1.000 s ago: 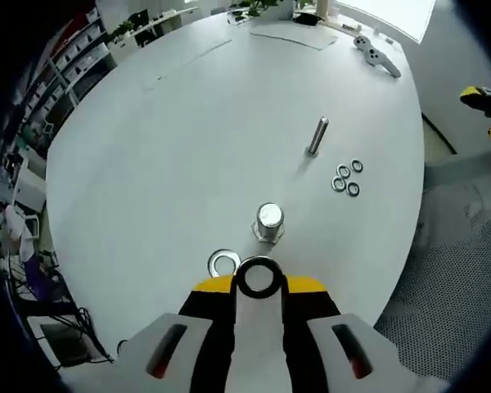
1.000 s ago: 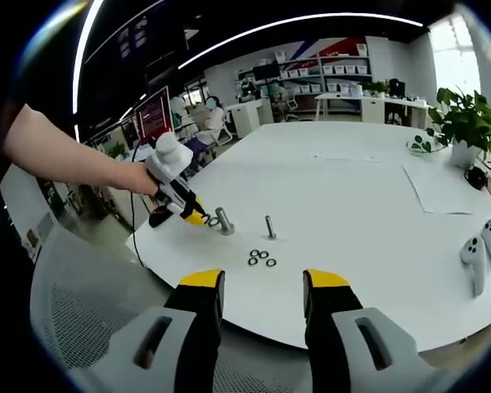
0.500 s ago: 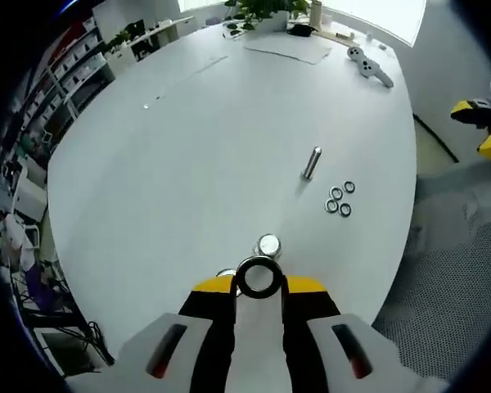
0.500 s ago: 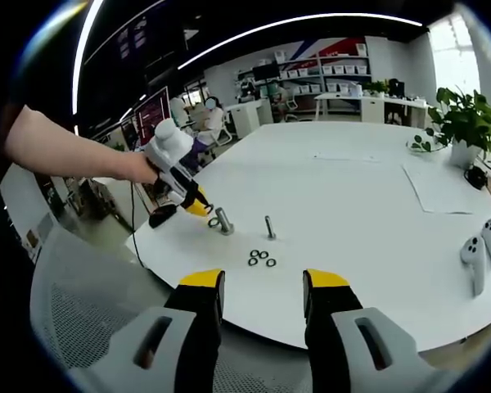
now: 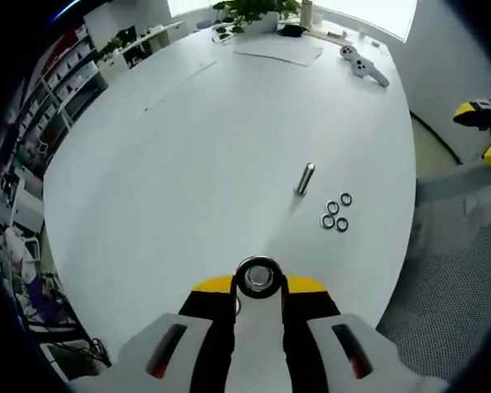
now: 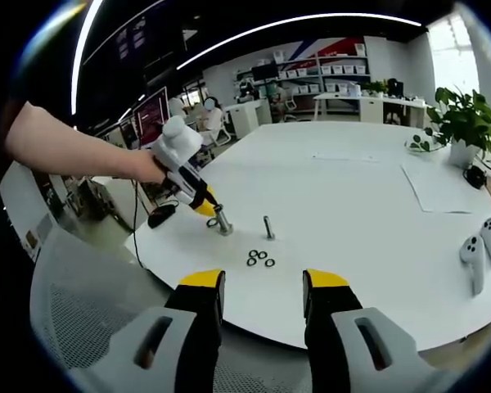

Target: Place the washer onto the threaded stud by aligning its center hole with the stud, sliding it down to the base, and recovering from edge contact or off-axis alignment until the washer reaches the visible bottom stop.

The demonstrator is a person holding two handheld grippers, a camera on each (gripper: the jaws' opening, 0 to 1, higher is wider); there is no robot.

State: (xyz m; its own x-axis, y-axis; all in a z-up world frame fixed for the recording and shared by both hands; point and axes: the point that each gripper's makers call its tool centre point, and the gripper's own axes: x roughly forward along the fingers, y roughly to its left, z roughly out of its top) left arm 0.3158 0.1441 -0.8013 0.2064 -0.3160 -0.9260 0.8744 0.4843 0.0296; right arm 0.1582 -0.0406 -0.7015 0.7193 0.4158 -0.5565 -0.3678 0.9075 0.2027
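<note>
Over the last second the washer, clamped in the left gripper, has been carried directly over the near threaded stud, so lowering seems next, while the right gripper is held wide and empty.

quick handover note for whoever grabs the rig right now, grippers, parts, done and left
Left gripper: shut on a washer, held right over the nearer stud by the table edge.
Right gripper: open, holding nothing, back off the table.
Second stud stands further in, three spare washers beside it. Another washer lies at the nearer stud's foot.
Done: washer picked up and brought to the stud.
Left: align the hole, slide it down to the base.
</note>
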